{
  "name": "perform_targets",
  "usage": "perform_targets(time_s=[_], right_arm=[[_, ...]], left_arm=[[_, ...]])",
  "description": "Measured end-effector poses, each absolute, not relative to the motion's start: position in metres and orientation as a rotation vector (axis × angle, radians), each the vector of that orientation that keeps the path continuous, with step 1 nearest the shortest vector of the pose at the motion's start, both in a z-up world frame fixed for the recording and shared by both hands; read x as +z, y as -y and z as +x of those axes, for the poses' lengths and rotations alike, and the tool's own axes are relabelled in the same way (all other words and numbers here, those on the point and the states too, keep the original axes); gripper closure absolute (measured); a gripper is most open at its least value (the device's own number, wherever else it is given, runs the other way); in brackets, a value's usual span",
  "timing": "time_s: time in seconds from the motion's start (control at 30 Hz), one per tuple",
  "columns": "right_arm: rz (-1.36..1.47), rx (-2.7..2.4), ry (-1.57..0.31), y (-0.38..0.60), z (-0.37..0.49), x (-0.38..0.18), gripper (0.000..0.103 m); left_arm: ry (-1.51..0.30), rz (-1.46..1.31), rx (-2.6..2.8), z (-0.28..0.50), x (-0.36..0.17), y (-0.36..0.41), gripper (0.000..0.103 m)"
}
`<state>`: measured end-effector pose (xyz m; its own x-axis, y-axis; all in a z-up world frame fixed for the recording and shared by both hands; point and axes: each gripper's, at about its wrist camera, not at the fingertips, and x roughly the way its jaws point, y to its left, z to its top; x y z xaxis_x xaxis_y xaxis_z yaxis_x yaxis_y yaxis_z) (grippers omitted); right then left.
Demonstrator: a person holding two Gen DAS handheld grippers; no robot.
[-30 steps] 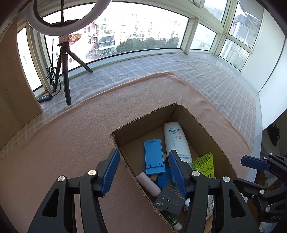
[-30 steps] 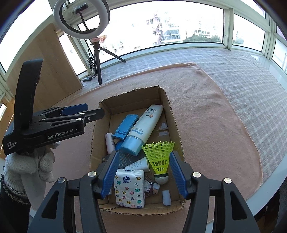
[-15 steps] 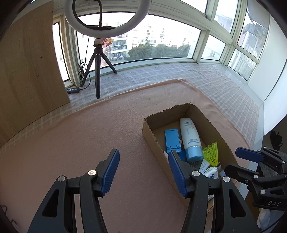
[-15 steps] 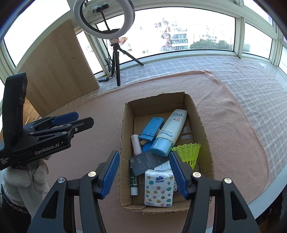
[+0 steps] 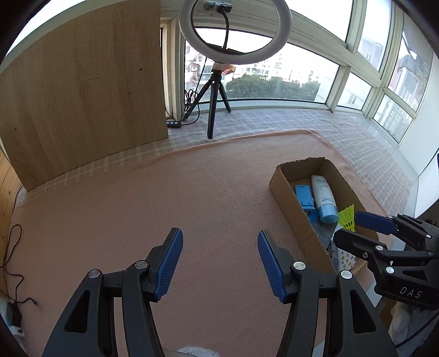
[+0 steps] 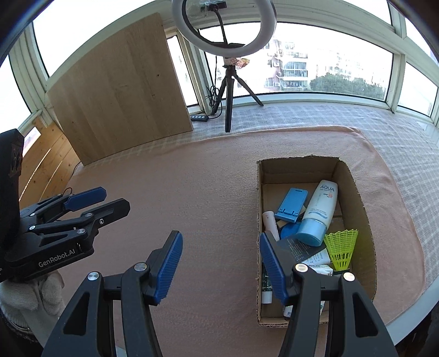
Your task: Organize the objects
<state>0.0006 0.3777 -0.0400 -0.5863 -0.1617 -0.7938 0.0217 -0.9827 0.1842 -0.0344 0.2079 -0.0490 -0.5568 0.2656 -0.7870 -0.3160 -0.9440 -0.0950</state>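
Left gripper (image 5: 218,263) and right gripper (image 6: 219,265): jaws apart, empty, over pink blanket (image 6: 208,192). Brown cardboard box (image 6: 356,197) at three o'clock, items jumbled inside. Risk: overlapping items, so a pinch may snag the neighbouring green plastic shuttlecock (image 6: 341,247).

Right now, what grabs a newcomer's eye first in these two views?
The open cardboard box on the pink blanket, crammed with a white AQUA sunscreen tube, a blue phone stand and a neon-yellow shuttlecock. Behind it a ring light on a black tripod stands against the bay window. In front, the left gripper and right gripper hang open and empty over bare blanket left of the box.
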Motion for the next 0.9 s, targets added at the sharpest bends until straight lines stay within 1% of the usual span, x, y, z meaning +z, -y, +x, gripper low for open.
perform_targets(time_s=[0.3,0.5,0.63,0.9], right_arm=[[1.342,-2.650,0.139,-0.309,-0.003,-0.040,0.048],[1.339,-2.615,0.128,-0.271,-0.001,-0.046,0.048],[1.334,-2.621,0.082,-0.250,0.001,-0.049,0.048],[1.346,-2.598,0.081,-0.222,0.000,-0.054,0.048]], left_arm=[[0.006,-1.294,2.611,-0.002,-0.047,-0.130,0.043],[0.042,-1.336,2.644,0.011,-0.056,-0.090,0.042],[0.055,-1.363,2.663,0.015,-0.062,-0.070,0.042],[0.091,-1.395,2.670,0.028,-0.069,-0.039,0.042]])
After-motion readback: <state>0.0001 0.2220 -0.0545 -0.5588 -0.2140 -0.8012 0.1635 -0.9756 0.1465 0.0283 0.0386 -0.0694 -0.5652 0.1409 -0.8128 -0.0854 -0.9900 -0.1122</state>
